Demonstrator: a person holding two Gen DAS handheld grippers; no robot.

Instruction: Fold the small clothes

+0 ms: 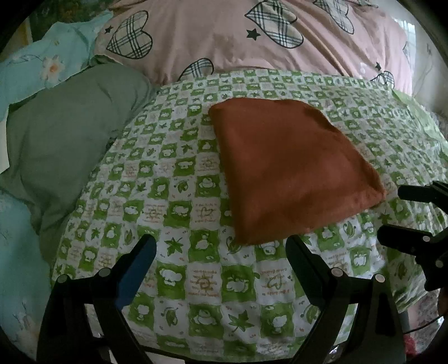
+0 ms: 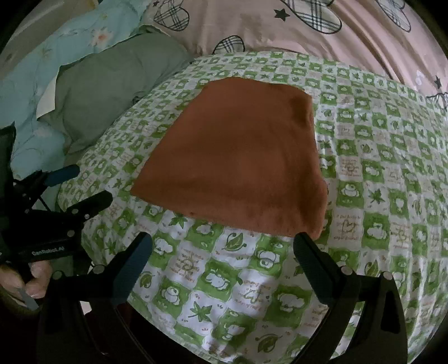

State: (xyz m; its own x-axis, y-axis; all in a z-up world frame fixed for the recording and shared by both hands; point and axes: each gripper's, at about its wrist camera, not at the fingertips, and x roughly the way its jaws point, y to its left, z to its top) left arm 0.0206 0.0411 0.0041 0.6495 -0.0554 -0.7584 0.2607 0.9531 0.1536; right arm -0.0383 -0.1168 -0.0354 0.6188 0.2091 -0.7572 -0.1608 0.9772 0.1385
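Observation:
An orange-brown cloth (image 1: 288, 170) (image 2: 238, 168) lies folded into a flat, roughly square shape on a green-and-white checked sheet (image 1: 173, 196) (image 2: 378, 182). My left gripper (image 1: 221, 246) stands open just short of the cloth's near corner, with nothing between its fingers. My right gripper (image 2: 224, 243) is open too, its right fingertip close to the cloth's near right corner, holding nothing. Each gripper shows in the other's view: the right one (image 1: 392, 212) at the right edge, the left one (image 2: 84, 187) at the left, gripped by a hand (image 2: 33, 282).
A grey-green pillow (image 1: 64, 145) (image 2: 112, 81) lies left of the sheet, with light blue floral bedding (image 1: 42, 64) (image 2: 56, 50) behind it. A pink duvet with plaid hearts (image 1: 252, 36) (image 2: 308, 25) rises along the back. The sheet falls away at its near edge.

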